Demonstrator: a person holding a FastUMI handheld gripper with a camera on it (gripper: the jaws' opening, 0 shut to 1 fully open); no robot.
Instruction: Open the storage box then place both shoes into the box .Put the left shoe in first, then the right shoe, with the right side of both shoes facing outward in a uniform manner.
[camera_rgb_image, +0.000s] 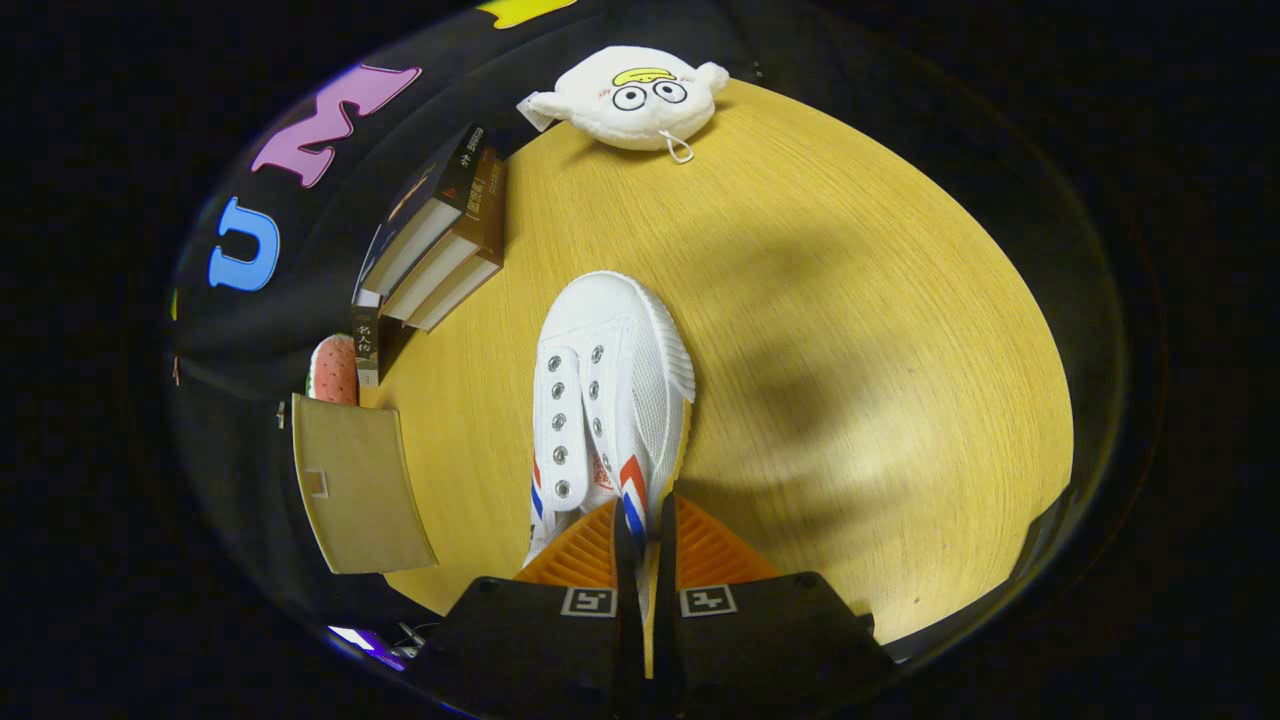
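1. The gripper (645, 545) is clenching the white shoe (610, 400) at its heel end, both fingers pinching one thin side wall of the collar.
2. The shoe is stretching forward from the fingers over the wooden table (880, 330), toe pointing away; whether it is hanging or resting I cannot tell.
3. A tan flap (355, 485), possibly the storage box's lid, is standing off to one side; the box interior is not showing.
4. Beyond are lying stacked books (440, 235) and a plush toy (635, 95).
5. With such a narrow pinch on soft canvas, the shoe is likely to swing or slip and go in facing wrongly.
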